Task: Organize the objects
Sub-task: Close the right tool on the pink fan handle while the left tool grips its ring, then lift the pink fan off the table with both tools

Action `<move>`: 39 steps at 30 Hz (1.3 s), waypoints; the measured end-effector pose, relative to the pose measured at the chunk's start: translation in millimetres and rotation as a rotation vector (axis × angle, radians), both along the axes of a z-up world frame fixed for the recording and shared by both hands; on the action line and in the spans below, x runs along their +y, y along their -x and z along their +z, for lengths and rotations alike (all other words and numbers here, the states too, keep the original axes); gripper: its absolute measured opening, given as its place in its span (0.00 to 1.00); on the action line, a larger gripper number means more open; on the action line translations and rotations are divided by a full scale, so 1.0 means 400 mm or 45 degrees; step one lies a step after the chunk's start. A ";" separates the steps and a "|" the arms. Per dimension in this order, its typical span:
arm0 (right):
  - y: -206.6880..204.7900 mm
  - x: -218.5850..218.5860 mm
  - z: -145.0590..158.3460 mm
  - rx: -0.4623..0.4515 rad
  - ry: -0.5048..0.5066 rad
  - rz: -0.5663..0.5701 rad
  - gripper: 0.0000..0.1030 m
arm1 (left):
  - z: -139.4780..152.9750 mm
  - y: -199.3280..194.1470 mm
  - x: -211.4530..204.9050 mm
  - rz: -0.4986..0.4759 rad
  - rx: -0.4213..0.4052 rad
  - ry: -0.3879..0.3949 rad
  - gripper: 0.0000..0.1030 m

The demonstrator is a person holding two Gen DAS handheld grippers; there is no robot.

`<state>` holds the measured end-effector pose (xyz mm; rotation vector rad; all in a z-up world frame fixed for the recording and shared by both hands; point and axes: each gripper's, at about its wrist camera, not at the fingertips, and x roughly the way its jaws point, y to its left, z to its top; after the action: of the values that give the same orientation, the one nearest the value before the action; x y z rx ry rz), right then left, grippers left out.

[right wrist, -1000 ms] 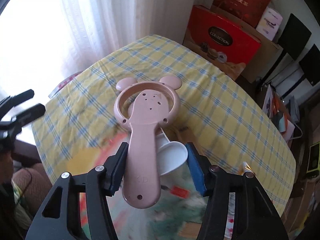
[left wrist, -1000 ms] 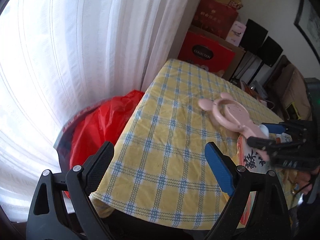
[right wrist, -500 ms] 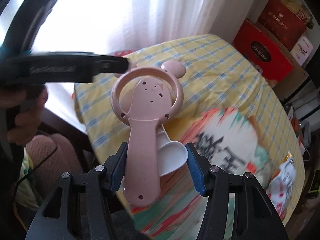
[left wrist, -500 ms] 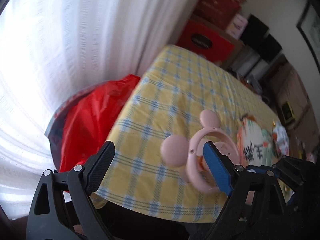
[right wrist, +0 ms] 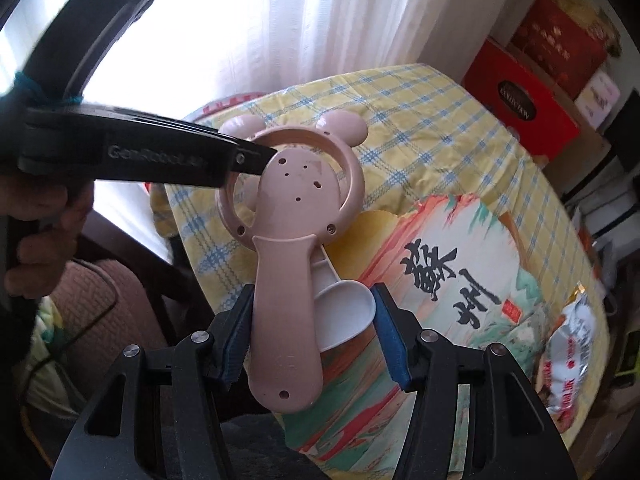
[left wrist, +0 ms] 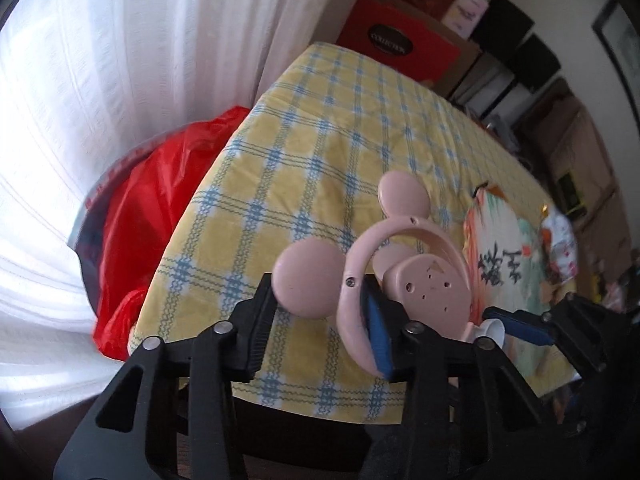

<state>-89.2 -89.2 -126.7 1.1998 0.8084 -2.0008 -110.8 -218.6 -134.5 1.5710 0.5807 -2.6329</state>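
Left gripper (left wrist: pixel 316 320), wide open a second ago, has just been closing on the ear and ring of the pink plastic mouse-eared hand fan (right wrist: pixel 286 240), held above the yellow checked tablecloth (left wrist: pixel 320 152). Right gripper (right wrist: pixel 312 336) still clamps the handle; looks like a hand-over beginning

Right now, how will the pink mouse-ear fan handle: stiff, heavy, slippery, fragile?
Probably stiff: the pink fan holds shape jutting from the right tool by its handle. Likely light: open ring, thin plastic. Smooth shell may pivot in the pads; ring and white lever look breakable.
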 end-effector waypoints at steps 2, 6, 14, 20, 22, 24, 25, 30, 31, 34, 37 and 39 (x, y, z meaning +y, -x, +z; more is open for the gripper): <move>0.005 0.000 -0.007 0.002 -0.009 -0.025 0.56 | 0.005 -0.002 0.011 0.006 0.011 0.028 0.33; 0.017 0.010 0.000 -0.034 0.031 -0.086 0.57 | 0.001 -0.003 0.002 0.016 0.014 0.017 0.33; 0.013 0.042 0.009 -0.052 0.027 -0.197 0.68 | -0.001 -0.003 0.004 0.015 0.017 0.010 0.33; -0.003 0.031 0.007 -0.049 0.003 -0.161 0.50 | 0.001 -0.005 0.005 0.026 0.020 0.015 0.33; -0.002 0.031 0.007 -0.052 0.013 -0.166 0.48 | 0.004 -0.006 0.003 0.032 0.024 0.014 0.33; -0.004 0.033 0.010 -0.047 0.028 -0.169 0.47 | 0.011 -0.011 0.000 0.040 0.036 0.018 0.33; -0.007 0.031 0.012 -0.040 0.029 -0.164 0.46 | 0.014 -0.012 -0.002 0.043 0.042 0.022 0.33; -0.016 0.024 0.024 -0.027 0.029 -0.152 0.41 | 0.030 -0.017 -0.012 0.065 0.061 0.027 0.33; -0.016 0.024 0.027 -0.026 0.031 -0.151 0.40 | 0.033 -0.018 -0.013 0.067 0.064 0.029 0.33; -0.016 0.027 0.030 -0.041 0.045 -0.156 0.37 | 0.043 -0.022 -0.010 0.072 0.074 0.049 0.33; -0.023 0.033 0.039 -0.023 0.068 -0.161 0.36 | 0.060 -0.029 -0.006 0.071 0.089 0.066 0.33; -0.036 0.036 0.051 0.011 0.094 -0.166 0.36 | 0.082 -0.037 -0.006 0.066 0.113 0.077 0.32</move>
<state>-74.6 -74.7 -106.4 1.2300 0.6694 -2.1226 -95.8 -220.9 -101.7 1.4102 0.5323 -2.6662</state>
